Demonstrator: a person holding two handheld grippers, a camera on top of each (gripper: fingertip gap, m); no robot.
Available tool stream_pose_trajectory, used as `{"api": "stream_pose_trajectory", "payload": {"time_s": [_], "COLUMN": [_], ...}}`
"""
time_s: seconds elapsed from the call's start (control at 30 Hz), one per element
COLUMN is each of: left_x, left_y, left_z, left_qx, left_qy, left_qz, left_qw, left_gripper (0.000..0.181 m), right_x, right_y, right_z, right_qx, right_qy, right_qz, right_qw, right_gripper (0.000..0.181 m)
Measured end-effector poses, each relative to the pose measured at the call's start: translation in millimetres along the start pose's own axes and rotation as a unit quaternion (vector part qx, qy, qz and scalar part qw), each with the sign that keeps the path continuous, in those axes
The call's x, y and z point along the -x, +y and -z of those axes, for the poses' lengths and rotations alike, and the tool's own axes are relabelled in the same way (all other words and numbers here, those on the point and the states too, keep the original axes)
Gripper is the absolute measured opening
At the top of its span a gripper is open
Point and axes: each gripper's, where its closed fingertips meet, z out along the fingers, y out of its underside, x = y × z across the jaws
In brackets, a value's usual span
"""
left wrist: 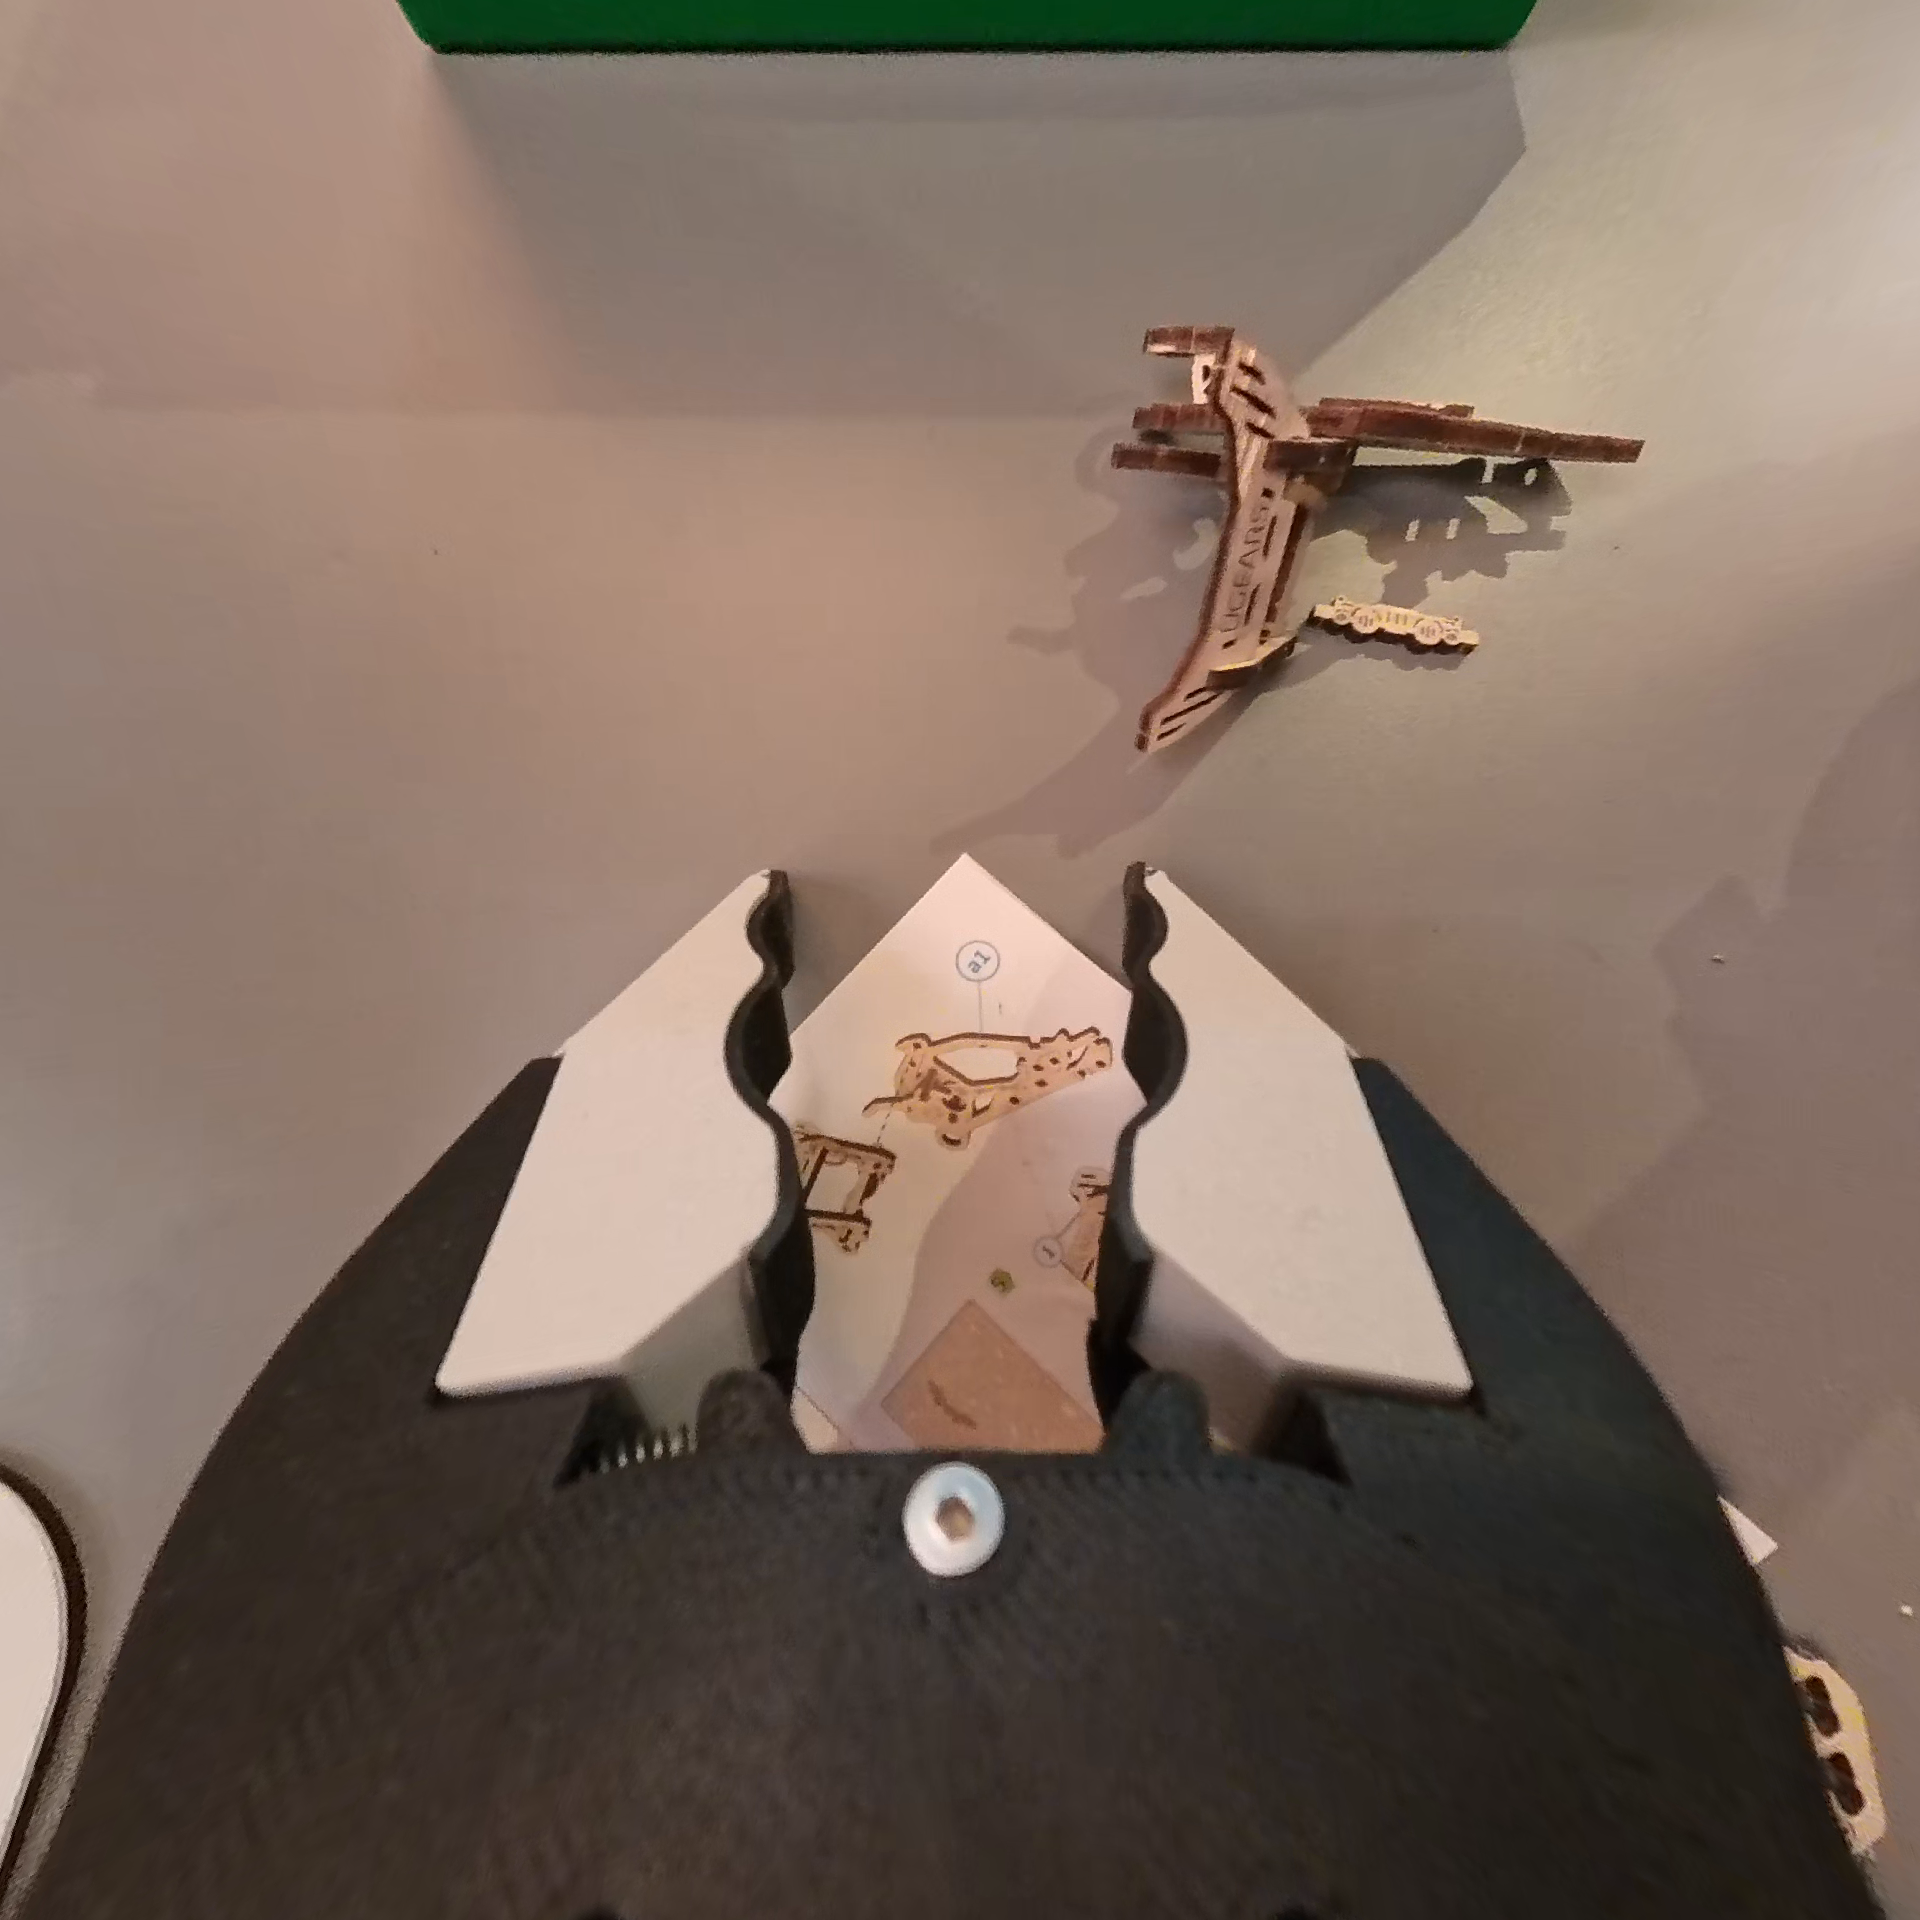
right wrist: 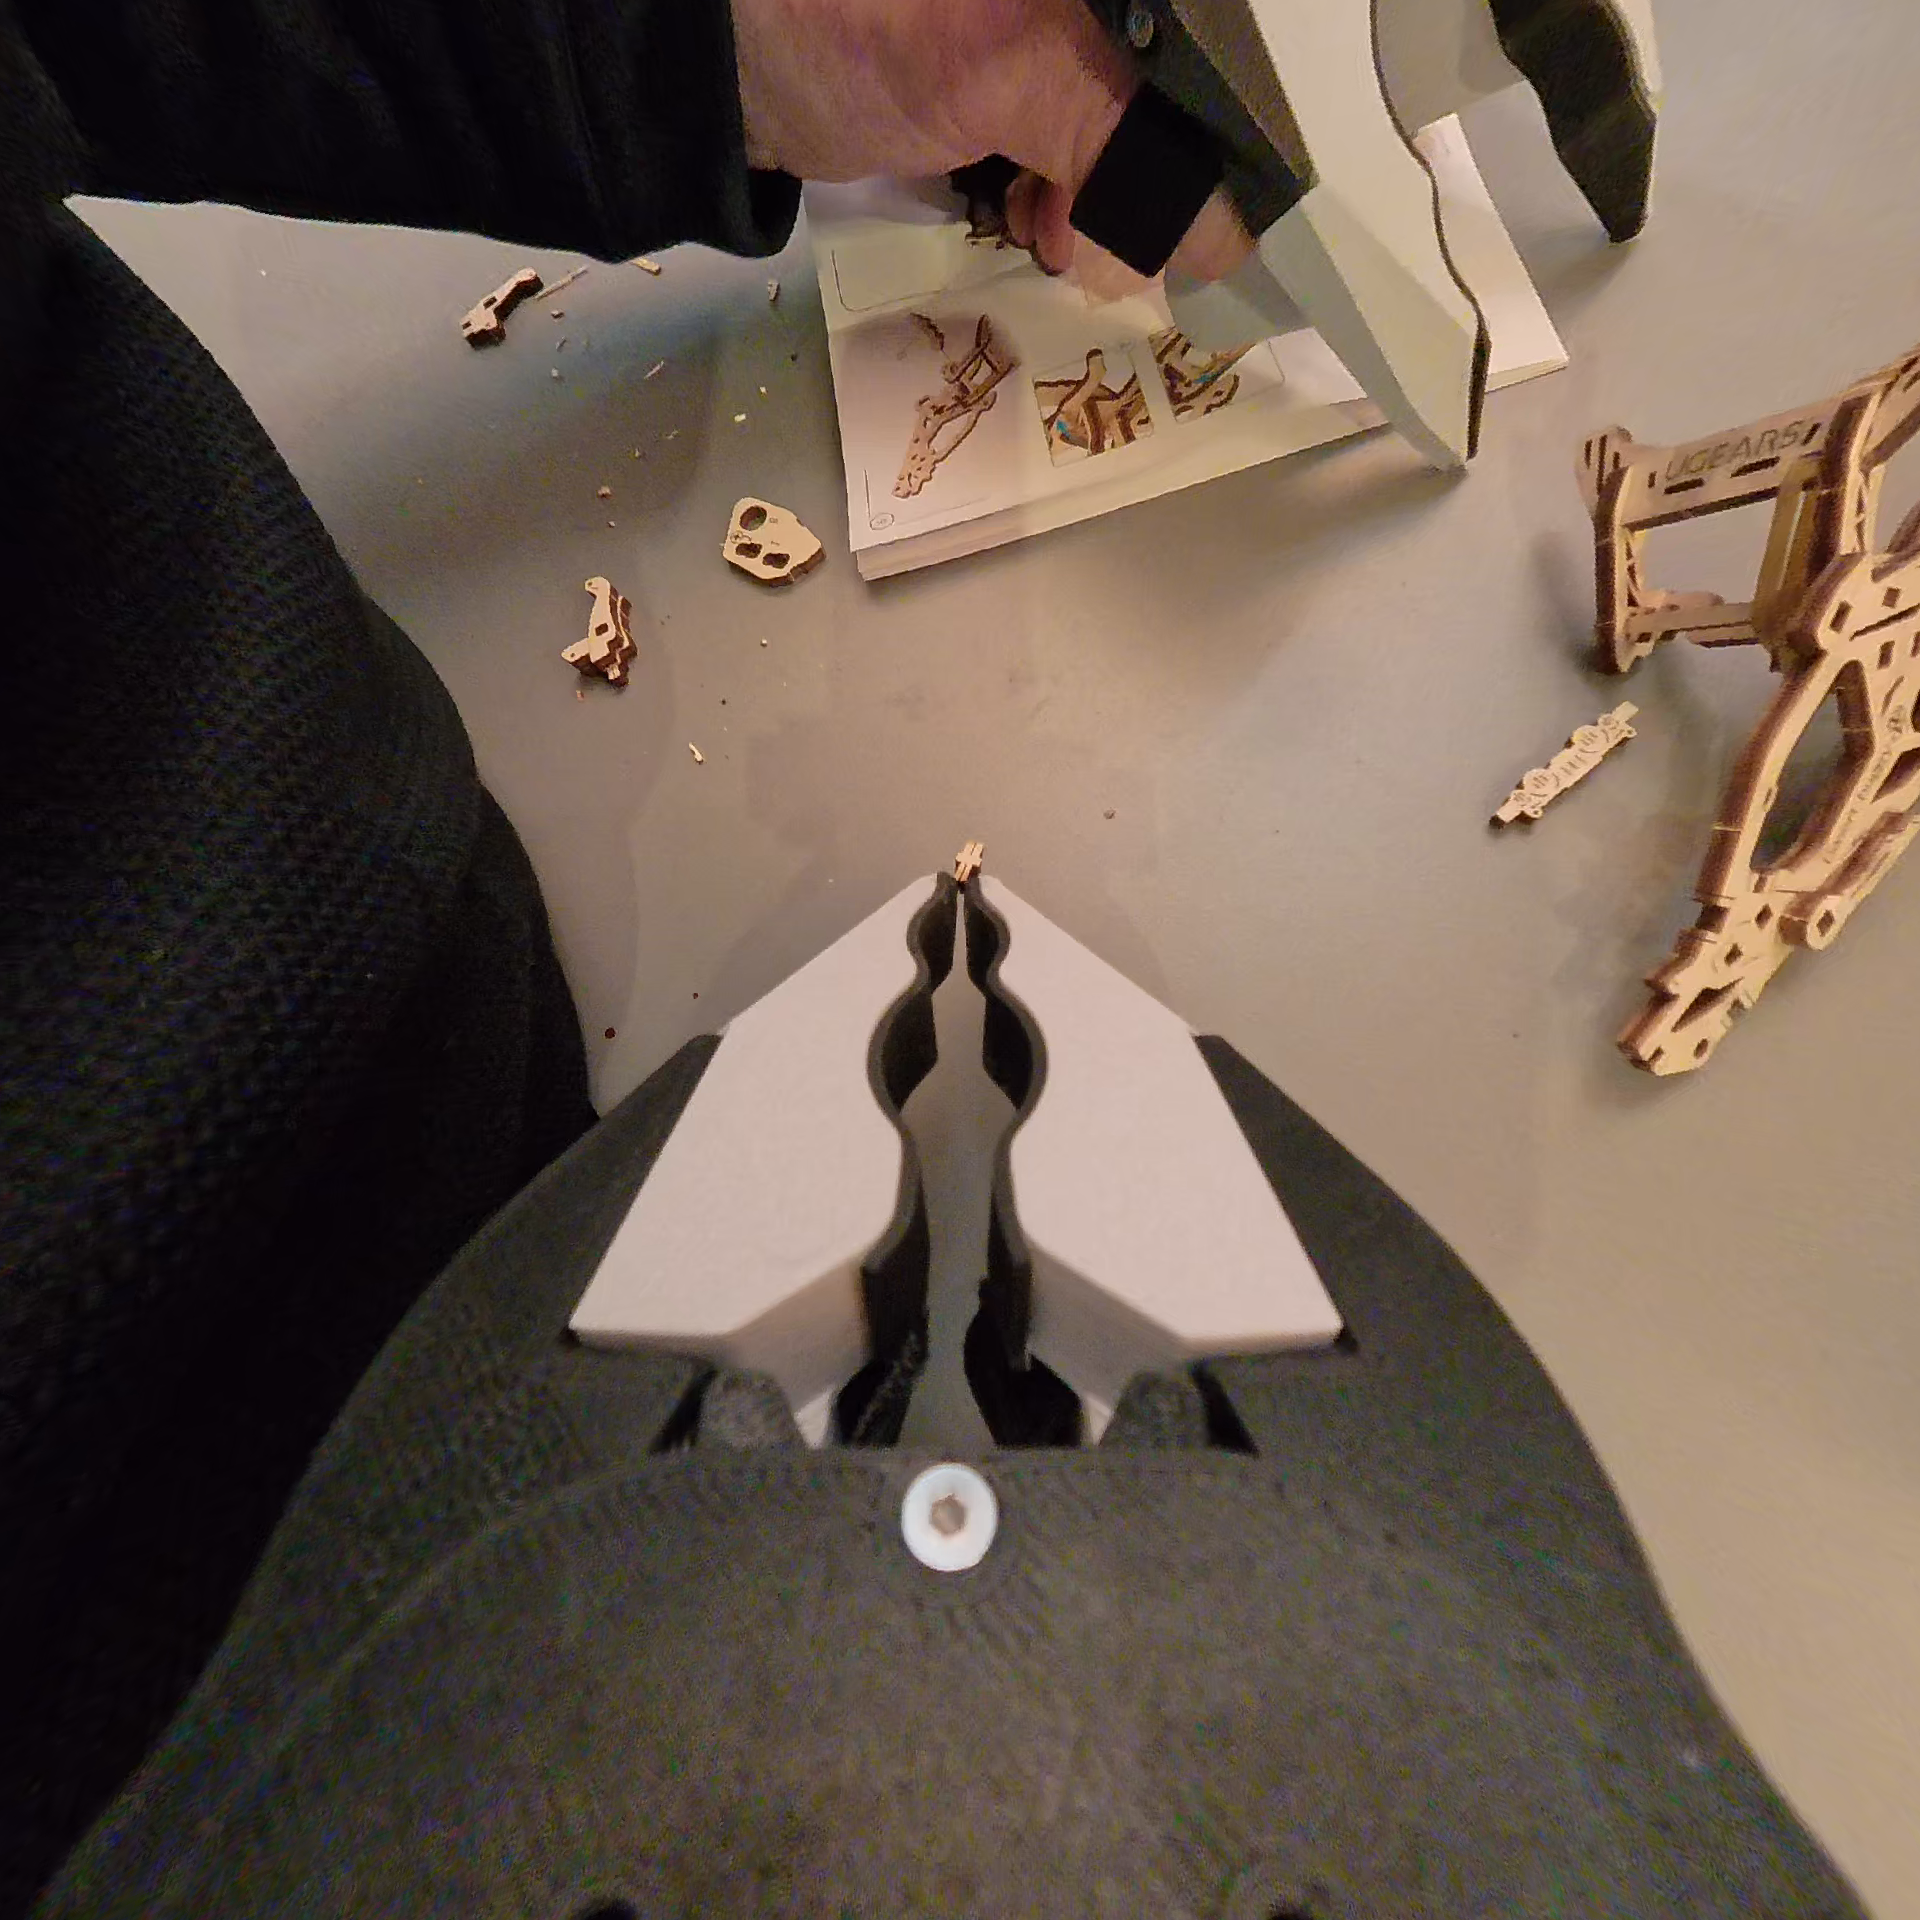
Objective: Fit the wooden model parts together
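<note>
The partly built wooden model (left wrist: 1262, 499) stands on the grey table ahead and right of my left gripper (left wrist: 956, 894); it also shows at the right edge of the right wrist view (right wrist: 1787, 727). A small flat wooden strip (left wrist: 1392, 625) lies beside it, also seen in the right wrist view (right wrist: 1564, 764). My left gripper is open and empty above the instruction booklet (left wrist: 966, 1122). My right gripper (right wrist: 961, 899) is shut on a tiny wooden pin (right wrist: 968, 862) that sticks out past its tips.
The instruction booklet (right wrist: 1039, 436) lies open at the back under the other gripper (right wrist: 1382, 260) and a hand. Loose wooden pieces (right wrist: 774, 545) (right wrist: 603, 631) (right wrist: 499, 307) and chips lie to the left. A dark sleeve fills the left side. A green box (left wrist: 956, 26) stands far back.
</note>
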Motion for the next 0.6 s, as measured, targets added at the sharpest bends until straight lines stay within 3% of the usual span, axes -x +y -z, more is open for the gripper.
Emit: {"api": "stream_pose_trajectory", "payload": {"time_s": [0.6], "left_x": [0.6], "left_y": [-1.0], "left_z": [0.1], "left_qx": [-0.004], "left_qy": [0.006], "left_qz": [0.009], "left_qw": [1.000], "left_gripper": [0.061], "right_x": [0.6], "right_y": [0.9], "right_z": [-0.9], "right_qx": [0.002], "right_qy": [-0.001], "right_qz": [-0.001], "right_qw": [1.000], "right_gripper": [0.000]}}
